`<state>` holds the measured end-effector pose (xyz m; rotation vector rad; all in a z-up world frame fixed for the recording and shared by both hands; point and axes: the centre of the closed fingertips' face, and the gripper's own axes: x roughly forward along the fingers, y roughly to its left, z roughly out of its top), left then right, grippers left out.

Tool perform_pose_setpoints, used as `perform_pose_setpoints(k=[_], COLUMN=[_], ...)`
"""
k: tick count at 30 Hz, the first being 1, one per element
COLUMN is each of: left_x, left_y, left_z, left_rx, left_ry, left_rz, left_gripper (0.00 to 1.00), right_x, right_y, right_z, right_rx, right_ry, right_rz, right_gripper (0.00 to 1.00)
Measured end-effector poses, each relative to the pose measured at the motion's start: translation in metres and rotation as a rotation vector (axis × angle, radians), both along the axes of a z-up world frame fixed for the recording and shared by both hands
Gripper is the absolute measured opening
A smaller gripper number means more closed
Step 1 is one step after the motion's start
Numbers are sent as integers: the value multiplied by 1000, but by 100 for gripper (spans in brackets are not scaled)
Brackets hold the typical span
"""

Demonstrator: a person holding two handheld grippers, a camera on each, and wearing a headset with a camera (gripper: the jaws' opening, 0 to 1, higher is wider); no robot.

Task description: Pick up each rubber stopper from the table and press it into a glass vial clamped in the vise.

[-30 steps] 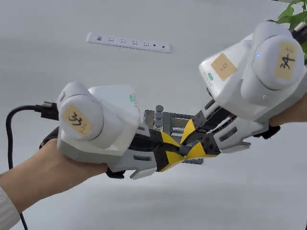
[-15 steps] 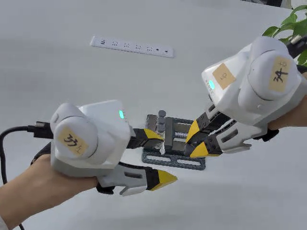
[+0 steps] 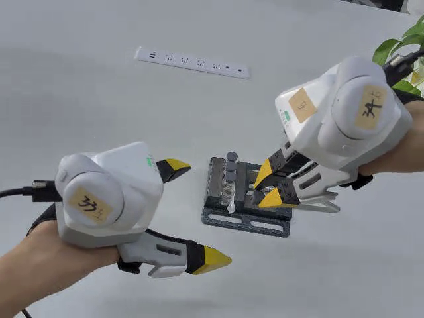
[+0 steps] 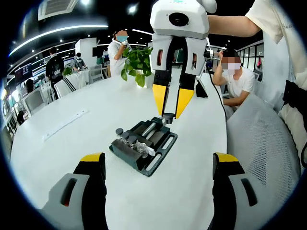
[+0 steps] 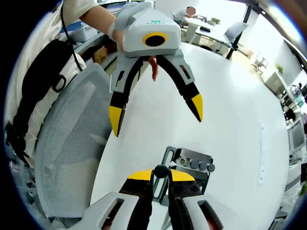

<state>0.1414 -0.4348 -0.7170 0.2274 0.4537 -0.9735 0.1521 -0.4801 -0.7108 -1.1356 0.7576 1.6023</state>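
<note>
Right gripper (image 3: 264, 189) pinches a dark stopper (image 5: 160, 171) just above the vise (image 3: 246, 224); left gripper (image 3: 199, 211) hangs beside the vise, jaws spread wide.

one left gripper (image 3: 197, 212), one right gripper (image 3: 263, 189), one vise (image 3: 246, 222), one power strip (image 3: 192, 62), one plant (image 3: 401, 50) and one held stopper (image 5: 160, 170) were counted.

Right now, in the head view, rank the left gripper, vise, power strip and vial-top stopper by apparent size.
1. left gripper, nearest the camera.
2. vise.
3. power strip: longer but thin and farther; unsure against the vise.
4. stopper, seated on a vial.
</note>
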Motion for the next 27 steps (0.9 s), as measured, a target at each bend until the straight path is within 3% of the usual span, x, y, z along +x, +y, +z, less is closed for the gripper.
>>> perform_pose_setpoints(k=[4,18,27], left_x=[3,10,11], left_y=[5,17,24], left_z=[-3,-9,-13], left_rx=[3,-8,-20], left_ry=[4,14,25], left_rz=[23,82,115], left_gripper=[99,99,99], right_x=[6,25,38], right_y=[3,18,21], right_z=[-7,-27,-47], right_rx=[-13,-39,-89], right_ry=[-3,-51,-141], right_rz=[18,111,244], right_gripper=[6,6,6])
